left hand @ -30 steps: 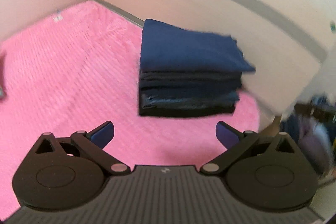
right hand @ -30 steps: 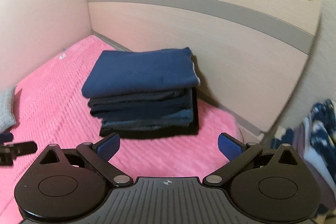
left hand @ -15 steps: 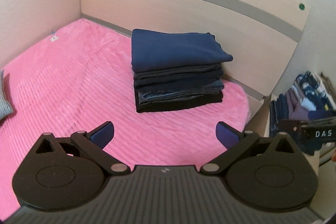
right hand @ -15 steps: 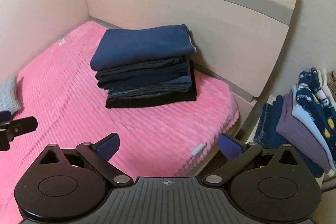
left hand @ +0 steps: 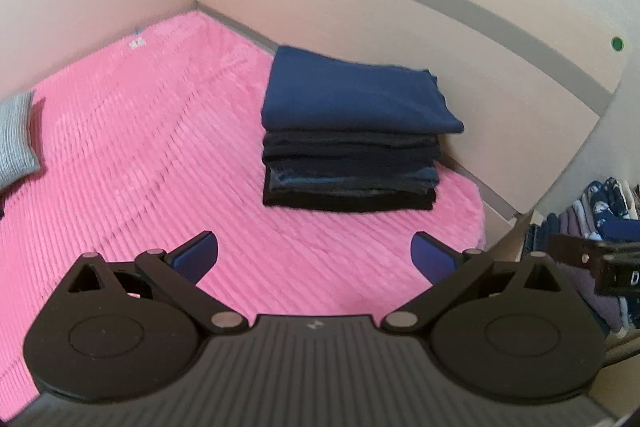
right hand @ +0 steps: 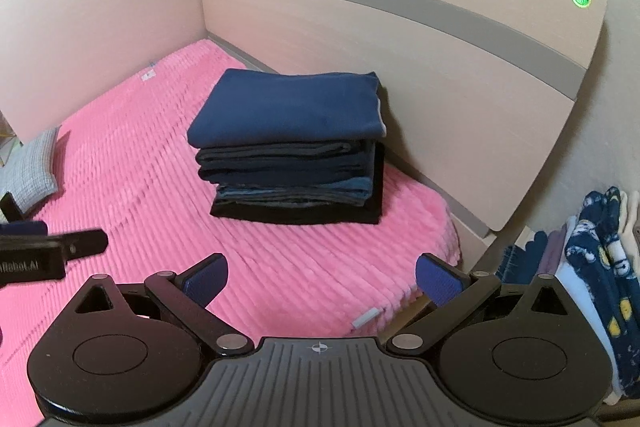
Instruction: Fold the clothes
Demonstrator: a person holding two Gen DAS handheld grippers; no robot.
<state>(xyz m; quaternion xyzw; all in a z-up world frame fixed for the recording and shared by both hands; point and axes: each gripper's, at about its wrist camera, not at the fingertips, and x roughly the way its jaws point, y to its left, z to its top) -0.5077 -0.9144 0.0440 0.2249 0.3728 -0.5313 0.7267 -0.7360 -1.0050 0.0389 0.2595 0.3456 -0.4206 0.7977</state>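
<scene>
Both grippers, left gripper (left hand: 314,255) and right gripper (right hand: 322,277), spread empty before the soft, limp stack of folded dark-blue clothes (right hand: 294,147) near the pink ribbed bedspread's (right hand: 132,187) headboard corner; best pinched at edges.

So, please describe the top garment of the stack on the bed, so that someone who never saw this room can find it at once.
Look at the bed with the pink ribbed blanket and go toward its pale wooden headboard. Close to the headboard stands one neat stack of folded clothes. The navy blue garment lies on top: it is a brighter blue than the darker layers below.
</scene>
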